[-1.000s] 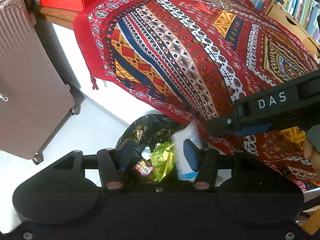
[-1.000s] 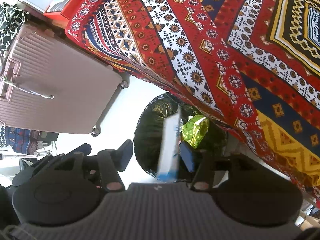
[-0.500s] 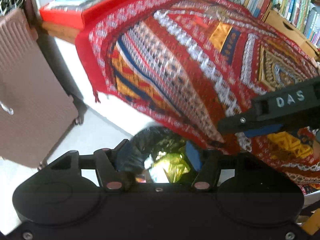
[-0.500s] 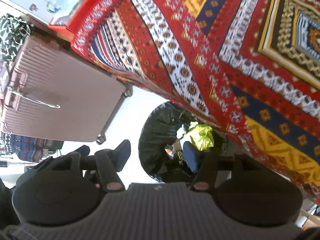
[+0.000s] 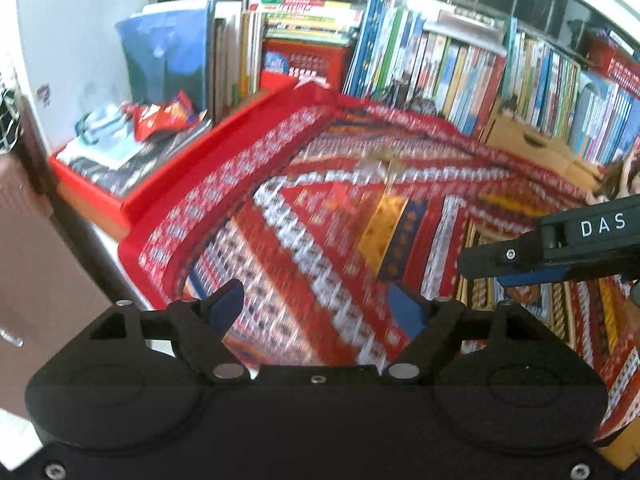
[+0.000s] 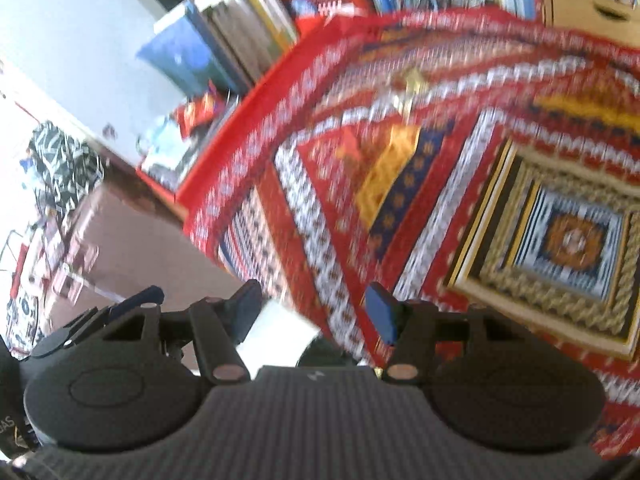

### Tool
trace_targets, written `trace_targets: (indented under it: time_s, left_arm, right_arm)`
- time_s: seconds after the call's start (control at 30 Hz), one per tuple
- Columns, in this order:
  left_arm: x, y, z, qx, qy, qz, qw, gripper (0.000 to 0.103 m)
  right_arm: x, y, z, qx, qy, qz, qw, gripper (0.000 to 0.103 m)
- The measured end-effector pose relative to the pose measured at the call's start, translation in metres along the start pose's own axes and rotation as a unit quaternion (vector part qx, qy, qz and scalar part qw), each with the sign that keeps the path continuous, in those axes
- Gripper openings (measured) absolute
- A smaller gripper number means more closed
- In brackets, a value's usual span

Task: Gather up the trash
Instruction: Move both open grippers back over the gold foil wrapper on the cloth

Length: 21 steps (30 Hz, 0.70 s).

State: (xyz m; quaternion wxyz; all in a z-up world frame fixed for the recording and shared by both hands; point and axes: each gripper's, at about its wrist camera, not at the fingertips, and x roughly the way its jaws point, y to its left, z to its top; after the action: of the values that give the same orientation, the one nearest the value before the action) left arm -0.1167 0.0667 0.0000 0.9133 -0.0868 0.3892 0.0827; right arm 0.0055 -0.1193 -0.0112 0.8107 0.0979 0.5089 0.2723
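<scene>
Red cloth ahead, both claws empty

Red patterned cloth [image 5: 320, 240] fills both wrist views, draped over the surface and hanging off its near-left edge. The left claw [image 5: 316, 308] has nothing between its blue pads, and its jaws are spreading wider. The right claw [image 6: 316, 308] is released too, pads well apart and bare. In the left view its dark body reaches in from the right.

Both claws angle down over the cloth toward its far side, which suits a search for the next piece. A crumpled gold wrapper [image 5: 382, 162] lies on the cloth far from the claws, with a small red scrap [image 5: 340, 192] just nearer. Beyond the cloth's far-left edge, a red snack bag [image 5: 168, 116] sits in a red tray [image 5: 92, 188] below the books [image 5: 460, 60]. Whether that bag counts as trash I cannot tell.

A second ago both cameras looked down into a black bin bag on the floor, a white-and-blue packet standing between the right pads and green foil below. Half a second ago the packet was gone from the pads. Now only a dark sliver of bag [image 6: 320, 354] shows at the right claw's base, and the bookshelf has come into view as both claws rose.
</scene>
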Motion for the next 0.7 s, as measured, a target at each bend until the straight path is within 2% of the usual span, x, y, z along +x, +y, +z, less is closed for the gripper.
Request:
trace_targets:
  time_s: [0.43, 0.6, 0.7]
  left_arm:
    - [0.049, -0.022, 0.092, -0.032, -0.051, 0.021, 0.9980, 0.076]
    - [0.085, -0.033, 0.111, -0.041, -0.044, 0.027, 0.9978, 0.062]
    - [0.110, -0.041, 0.115, -0.041, -0.028, 0.031, 0.9983, 0.052]
  right_arm:
    - [-0.008, -0.023, 0.099, -0.032, -0.067, -0.001, 0.997, 0.070]
    - [0.003, -0.032, 0.133, -0.082, -0.104, -0.044, 0.990, 0.070]
    - [0.017, -0.039, 0.148, -0.106, -0.106, -0.059, 0.987, 0.070]
